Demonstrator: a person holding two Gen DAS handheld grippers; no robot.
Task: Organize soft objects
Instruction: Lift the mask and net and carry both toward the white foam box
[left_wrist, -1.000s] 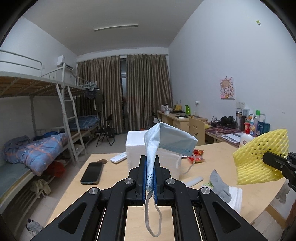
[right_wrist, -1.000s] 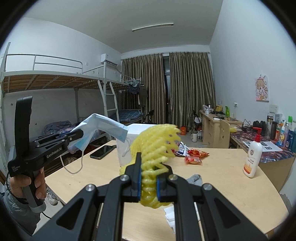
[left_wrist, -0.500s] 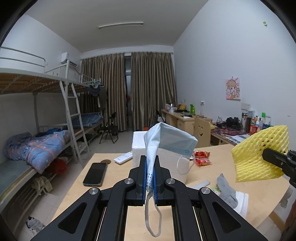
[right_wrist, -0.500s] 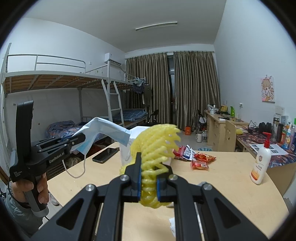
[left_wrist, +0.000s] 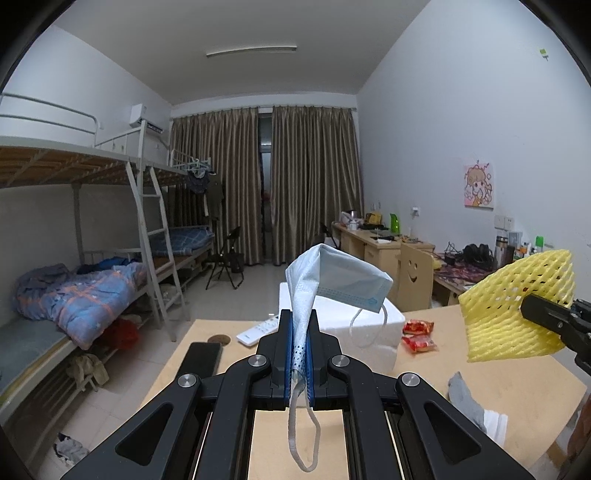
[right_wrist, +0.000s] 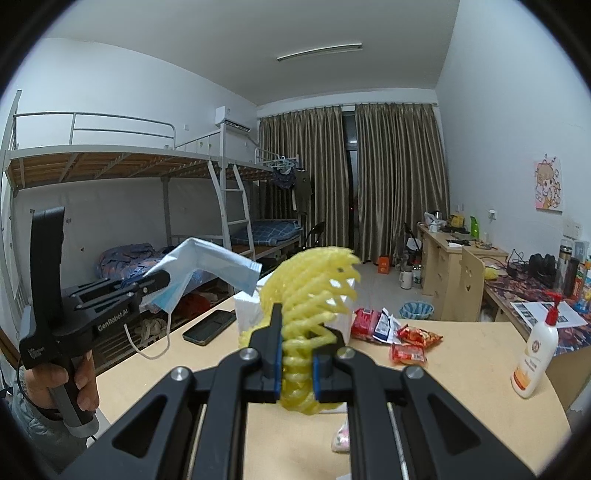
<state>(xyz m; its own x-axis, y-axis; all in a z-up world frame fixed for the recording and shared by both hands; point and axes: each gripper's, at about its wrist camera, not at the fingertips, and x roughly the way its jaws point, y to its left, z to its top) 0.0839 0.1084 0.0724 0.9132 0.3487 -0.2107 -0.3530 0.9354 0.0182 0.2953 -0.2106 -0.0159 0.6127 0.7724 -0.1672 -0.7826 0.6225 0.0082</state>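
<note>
Left tool (left_wrist: 299, 347) clamped tight on a pale blue pleated paper face mask (left_wrist: 332, 280), held in the air above the light wooden table (left_wrist: 517, 398), one ear loop dangling below. Right tool (right_wrist: 295, 363) gripping a yellow foam mesh fruit sleeve (right_wrist: 314, 295), likewise aloft, just before a white foam box (left_wrist: 373, 325).

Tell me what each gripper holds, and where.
Left gripper: blue face mask, pinched along one end. Right gripper: yellow foam net, clamped near its lower end.
</note>
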